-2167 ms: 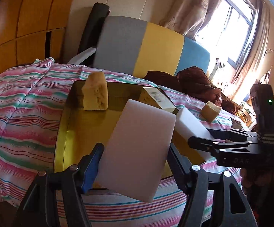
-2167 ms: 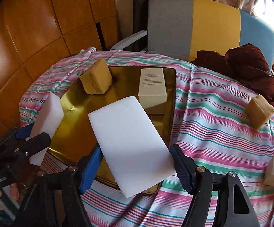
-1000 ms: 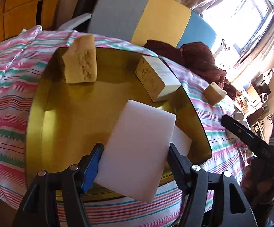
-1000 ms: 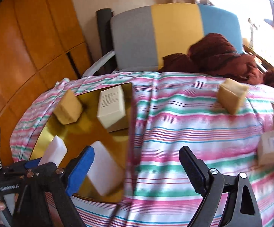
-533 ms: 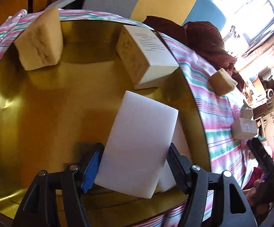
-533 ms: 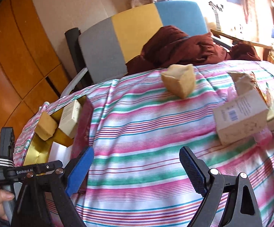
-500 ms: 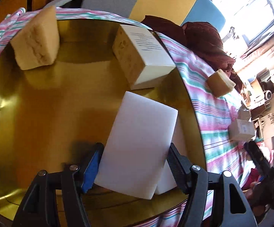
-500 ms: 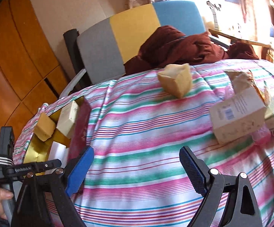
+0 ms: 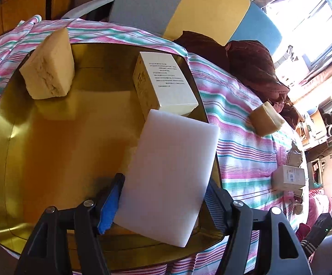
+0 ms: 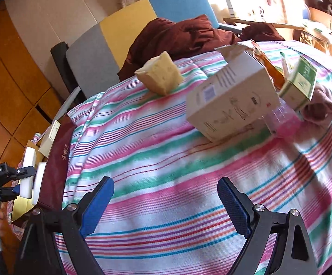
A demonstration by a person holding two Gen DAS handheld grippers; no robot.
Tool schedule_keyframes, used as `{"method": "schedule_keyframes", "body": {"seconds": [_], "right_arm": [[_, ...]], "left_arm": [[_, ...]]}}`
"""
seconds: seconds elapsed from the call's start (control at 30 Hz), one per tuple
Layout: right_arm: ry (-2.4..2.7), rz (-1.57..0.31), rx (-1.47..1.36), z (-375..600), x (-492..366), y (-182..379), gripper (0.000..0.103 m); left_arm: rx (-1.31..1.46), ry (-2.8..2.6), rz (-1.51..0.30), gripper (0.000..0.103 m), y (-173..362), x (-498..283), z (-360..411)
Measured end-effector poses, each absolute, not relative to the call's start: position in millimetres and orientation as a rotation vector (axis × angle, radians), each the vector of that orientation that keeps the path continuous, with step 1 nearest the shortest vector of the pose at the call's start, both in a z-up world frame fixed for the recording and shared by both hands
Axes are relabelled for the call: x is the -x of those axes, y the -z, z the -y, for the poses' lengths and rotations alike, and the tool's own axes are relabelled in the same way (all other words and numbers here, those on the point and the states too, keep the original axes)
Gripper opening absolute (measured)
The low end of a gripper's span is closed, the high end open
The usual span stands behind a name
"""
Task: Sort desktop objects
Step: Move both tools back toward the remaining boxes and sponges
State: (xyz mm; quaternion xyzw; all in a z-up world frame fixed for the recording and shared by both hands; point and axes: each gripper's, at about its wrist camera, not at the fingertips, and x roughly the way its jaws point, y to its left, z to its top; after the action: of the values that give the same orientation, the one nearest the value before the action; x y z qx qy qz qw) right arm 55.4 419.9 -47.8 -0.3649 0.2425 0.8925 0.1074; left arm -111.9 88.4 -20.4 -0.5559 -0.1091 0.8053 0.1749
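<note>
My left gripper (image 9: pixel 166 183) is shut on a white foam block (image 9: pixel 170 160), held low over the right side of the gold tray (image 9: pixel 51 160). In the tray lie a yellow sponge (image 9: pixel 48 78) at the back left and a cream printed box (image 9: pixel 163 84) at the back right. The right wrist view shows a second white block (image 10: pixel 38 181) against the tray's maroon wall (image 10: pixel 55 158). My right gripper (image 10: pixel 166 197) is open and holds nothing above the striped cloth. Ahead of it lie another yellow sponge (image 10: pixel 160 75) and a white carton (image 10: pixel 230 105).
A green-and-white box (image 10: pixel 300 84), a pink plastic item (image 10: pixel 285 121) and a plush toy (image 10: pixel 319 110) crowd the cloth's right side. A grey, yellow and blue chair back (image 9: pixel 188 6) with a brown garment (image 9: pixel 253 68) stands behind the table.
My right gripper let go of its white block in the tray and swung right over the cloth toward the carton. My left gripper came down closer over the tray, still holding its block.
</note>
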Motion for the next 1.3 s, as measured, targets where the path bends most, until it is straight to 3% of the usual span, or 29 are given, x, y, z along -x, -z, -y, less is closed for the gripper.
{"method": "schedule_keyframes", "body": {"seconds": [0.37, 0.77, 1.03, 1.3], "right_arm": [[-2.603, -0.716, 1.011, -436, -76, 47, 0.093], [-2.557, -0.691, 0.959, -449, -92, 51, 0.093], [-2.535, -0.535, 0.836, -459, -109, 44, 0.095], [-2.533, -0.551, 0.813, -480, -120, 58, 0.096]], "left_arm": [[1.591, -2.316, 0.178, 0.071, 23, 112, -113], [1.434, -2.373, 0.122, 0.073, 2, 93, -116], [1.076, -2.195, -0.219, 0.073, -19, 49, -209], [0.769, -1.871, -0.627, 0.078, -16, 10, -319]]}}
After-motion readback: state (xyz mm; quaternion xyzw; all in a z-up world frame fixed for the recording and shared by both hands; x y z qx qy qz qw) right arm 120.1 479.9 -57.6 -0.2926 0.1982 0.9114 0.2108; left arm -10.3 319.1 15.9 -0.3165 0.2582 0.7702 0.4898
